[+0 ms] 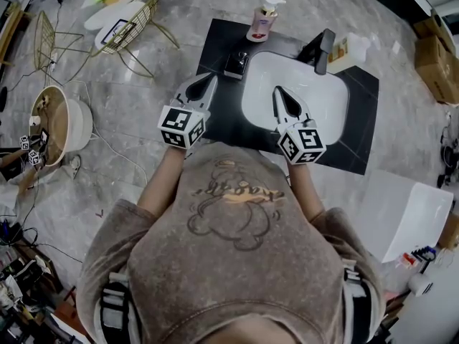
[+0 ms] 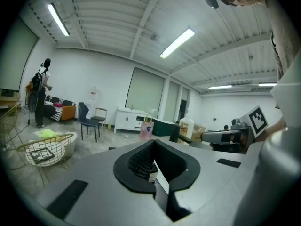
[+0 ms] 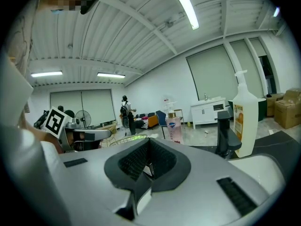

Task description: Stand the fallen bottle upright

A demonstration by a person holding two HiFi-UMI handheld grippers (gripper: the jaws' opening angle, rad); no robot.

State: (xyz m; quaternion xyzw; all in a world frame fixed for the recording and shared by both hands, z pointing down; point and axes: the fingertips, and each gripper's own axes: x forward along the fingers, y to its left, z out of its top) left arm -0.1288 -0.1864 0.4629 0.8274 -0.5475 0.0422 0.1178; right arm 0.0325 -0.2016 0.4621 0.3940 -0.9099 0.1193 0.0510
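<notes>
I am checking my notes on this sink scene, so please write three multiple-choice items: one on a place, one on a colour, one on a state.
1. Where does the pink bottle stand?
A. in the sink
B. on the black counter
C. in the basket

2. What colour is the faucet?
A. white
B. gold
C. black

3. How is the left gripper?
A. shut, empty
B. wide open
C. shut on the pink bottle

Answers:
1 B: the head view shows it upright near the counter's far edge.
2 C: it shows dark against the white basin in the head view.
3 A: in the left gripper view the jaws meet with nothing between them.
</notes>
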